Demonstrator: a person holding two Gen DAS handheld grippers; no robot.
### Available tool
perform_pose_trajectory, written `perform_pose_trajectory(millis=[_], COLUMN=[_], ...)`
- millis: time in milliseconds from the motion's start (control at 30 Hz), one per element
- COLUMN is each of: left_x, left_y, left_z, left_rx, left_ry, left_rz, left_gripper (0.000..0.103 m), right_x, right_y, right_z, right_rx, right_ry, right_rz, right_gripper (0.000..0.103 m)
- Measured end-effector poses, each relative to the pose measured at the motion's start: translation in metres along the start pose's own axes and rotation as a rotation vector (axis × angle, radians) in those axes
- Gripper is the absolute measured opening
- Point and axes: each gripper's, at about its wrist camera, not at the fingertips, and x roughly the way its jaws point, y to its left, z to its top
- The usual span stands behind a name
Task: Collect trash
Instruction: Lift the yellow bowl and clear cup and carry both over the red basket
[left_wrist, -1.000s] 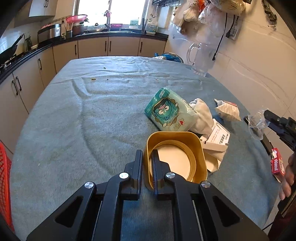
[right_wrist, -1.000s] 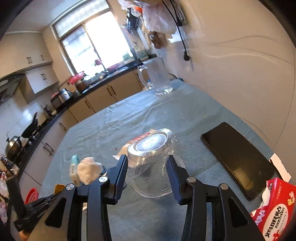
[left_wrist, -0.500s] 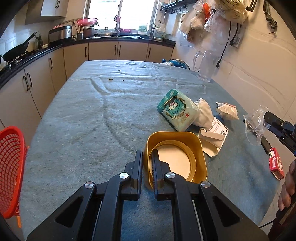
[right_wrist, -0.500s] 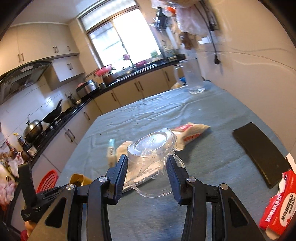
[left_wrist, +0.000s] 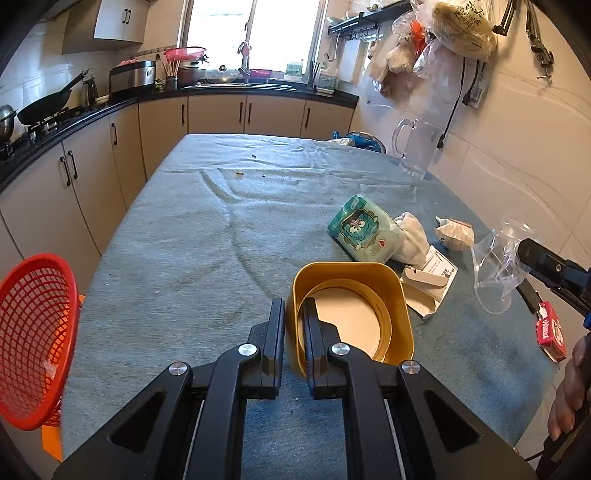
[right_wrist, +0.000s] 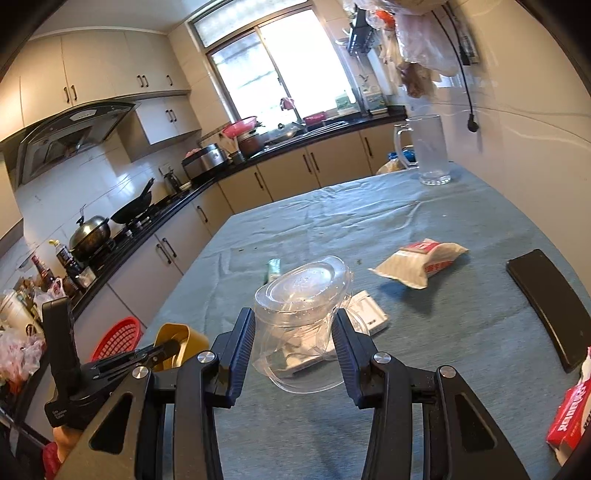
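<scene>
My left gripper (left_wrist: 294, 314) is shut on the near wall of a gold square bowl (left_wrist: 365, 295) and holds it above the table's near edge; the bowl also shows in the right wrist view (right_wrist: 177, 338). My right gripper (right_wrist: 295, 332) is shut on a clear plastic cup (right_wrist: 303, 295), held on its side above the table; the cup also shows in the left wrist view (left_wrist: 498, 266). A red mesh basket (left_wrist: 33, 332) sits off the table's left edge, and it shows in the right wrist view (right_wrist: 118, 334). A teal tissue pack (left_wrist: 364, 229), white wrappers (left_wrist: 413, 236) and a snack bag (right_wrist: 421, 264) lie on the cloth.
A grey-blue cloth covers the table (left_wrist: 221, 229). A glass pitcher (right_wrist: 430, 149) stands at the far right. A black phone (right_wrist: 546, 306) and a red packet (right_wrist: 570, 421) lie near the right edge. Kitchen counters (left_wrist: 92, 118) run along the left and back.
Both grippers have drawn back and risen with their loads. The red basket has come into view at the left. The right view has swung left toward the counters.
</scene>
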Motion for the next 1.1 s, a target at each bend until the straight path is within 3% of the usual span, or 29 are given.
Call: perform_pose_trajectory(millis=[1100], left_x=[-0.038], left_y=[0.036], left_z=[-0.010], left_rx=[-0.076], left_ry=[-0.060], left_rz=[0.068], left_gripper=[0.009], right_x=[0.033], right_y=[0.065], right_z=[-0.011], right_rx=[-0.075], right_ry=[0.091], right_rz=[0.141], right_gripper=[0.046])
